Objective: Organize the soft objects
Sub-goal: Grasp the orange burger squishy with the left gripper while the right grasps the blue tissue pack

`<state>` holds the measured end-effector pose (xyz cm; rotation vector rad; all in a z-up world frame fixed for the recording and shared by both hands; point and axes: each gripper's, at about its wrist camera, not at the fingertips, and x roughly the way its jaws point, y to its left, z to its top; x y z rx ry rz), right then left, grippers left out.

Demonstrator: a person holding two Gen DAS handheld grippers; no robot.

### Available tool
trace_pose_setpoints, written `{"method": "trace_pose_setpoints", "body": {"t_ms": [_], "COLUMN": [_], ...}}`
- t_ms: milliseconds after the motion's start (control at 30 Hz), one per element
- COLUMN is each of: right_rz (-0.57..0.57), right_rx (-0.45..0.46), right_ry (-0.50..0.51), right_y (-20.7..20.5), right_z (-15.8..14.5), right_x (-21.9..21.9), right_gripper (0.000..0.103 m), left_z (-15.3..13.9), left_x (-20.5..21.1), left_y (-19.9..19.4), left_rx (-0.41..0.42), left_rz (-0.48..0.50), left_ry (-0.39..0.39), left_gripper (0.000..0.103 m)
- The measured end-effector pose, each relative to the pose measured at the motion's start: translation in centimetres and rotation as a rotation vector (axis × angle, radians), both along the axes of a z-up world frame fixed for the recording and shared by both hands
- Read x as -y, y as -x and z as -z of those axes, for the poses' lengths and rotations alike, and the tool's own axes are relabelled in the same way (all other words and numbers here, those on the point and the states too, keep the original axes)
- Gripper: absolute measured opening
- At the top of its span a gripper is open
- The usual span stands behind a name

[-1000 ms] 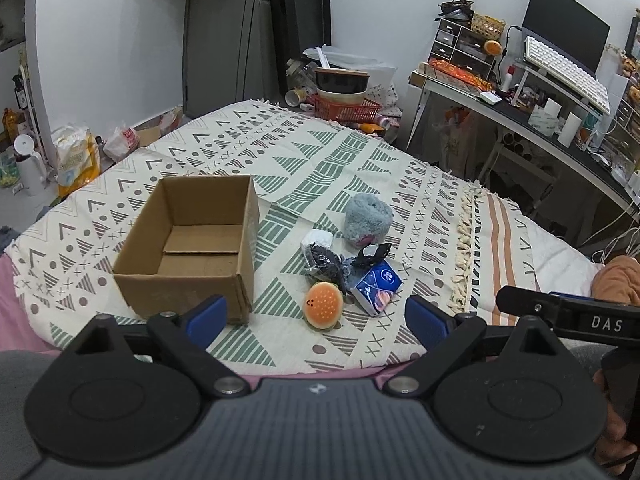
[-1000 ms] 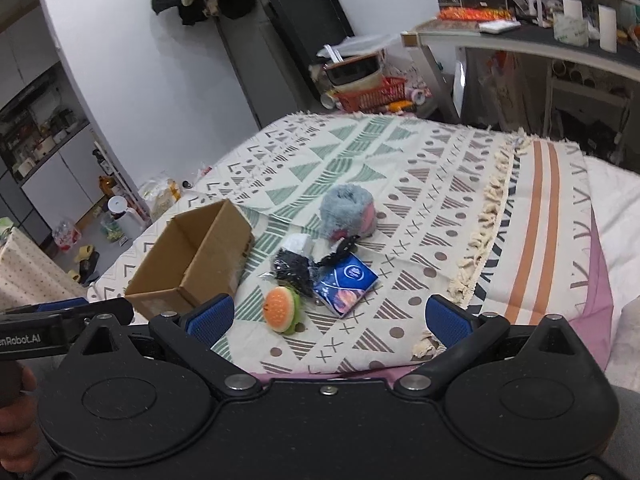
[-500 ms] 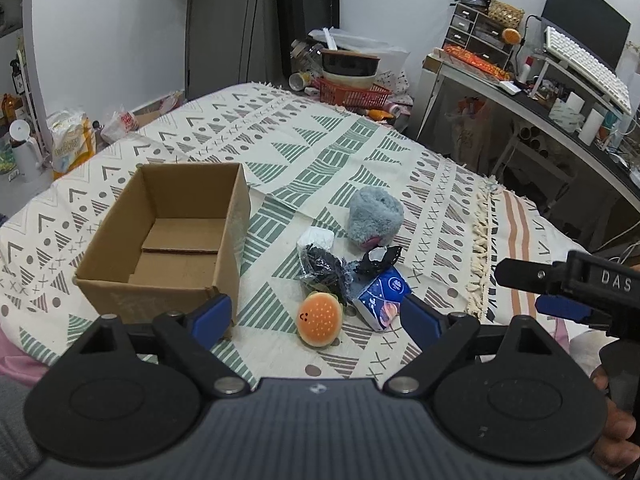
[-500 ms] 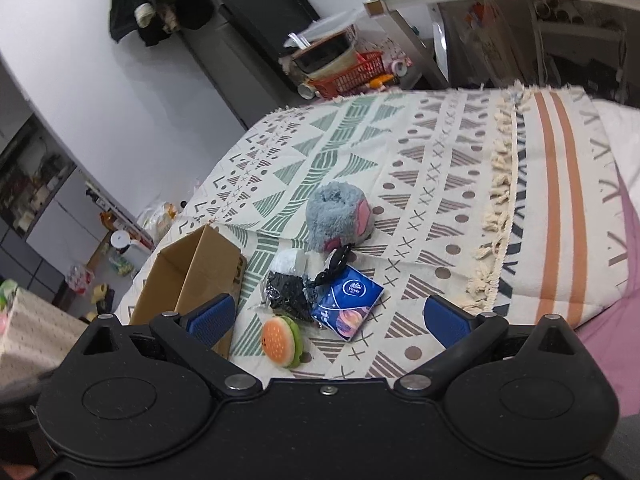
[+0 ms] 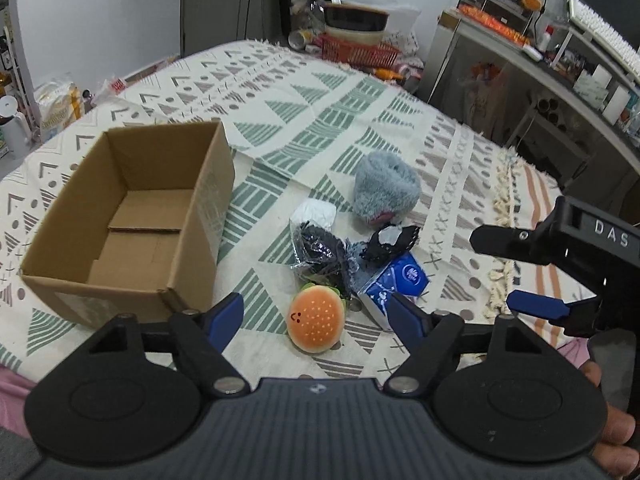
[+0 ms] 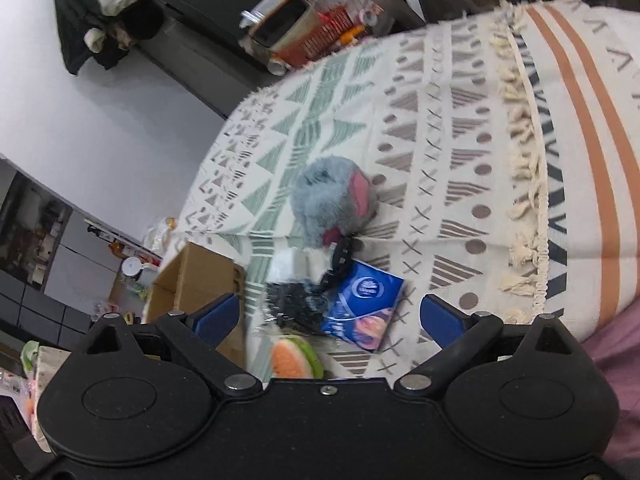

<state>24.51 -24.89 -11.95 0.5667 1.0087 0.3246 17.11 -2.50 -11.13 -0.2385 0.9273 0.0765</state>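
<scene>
Ahead of my fingers:
- open brown cardboard box (image 5: pixel 124 220), one
- round orange burger-shaped squishy toy (image 5: pixel 316 318), one
- fluffy grey plush roll (image 5: pixel 386 188), one
- blue tissue packet (image 5: pixel 394 284), one
- crinkled black plastic-wrapped bundles (image 5: pixel 320 252), two
- small white pouch (image 5: pixel 314 214), one

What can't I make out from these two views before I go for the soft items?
- Burger toy: right wrist view, lower half hidden by the gripper body, blurred.
- Cardboard box: right wrist view, inside hidden by its wall and a finger.
- Black wrapped bundle: left wrist view, contents unclear through crinkled plastic.
- Tissue pack: left wrist view, corner behind a finger.
</scene>
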Motion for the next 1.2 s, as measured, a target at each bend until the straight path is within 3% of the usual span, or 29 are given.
{"method": "trace_pose_setpoints", "body": {"t_ms": [500, 800, 1000, 1200], "right_rz": [-0.054, -0.071, -0.071, -0.075], "right_rx": [-0.134, -0.181, -0.187, -0.177], "right_ry": [-0.016, -0.028, -0.001, 0.044], "right_y": [-3.2, -4.7, -5.1, -5.2], "right_z": [6.0, 7.9, 8.5, 8.8], "right_x": [-1.5, -2.4, -3.1, -4.0], "right_gripper": [0.091, 0.087, 0.087, 0.086], "left_z": [6.2, 8.6, 9.4, 8.6], "left_x": [0.2, 0.7, 0.2, 0.1], "left_y": [-4.5, -5.5, -5.8, -5.1], "left_rx": [-0.12, -0.175, -0.185, -0.147], "left_rz": [0.021, 0.045, 0.031, 0.039], "left_ry": [0.015, 0.0, 0.039, 0.055], "left_gripper": [0.075, 0.075, 0.048, 0.046]}}
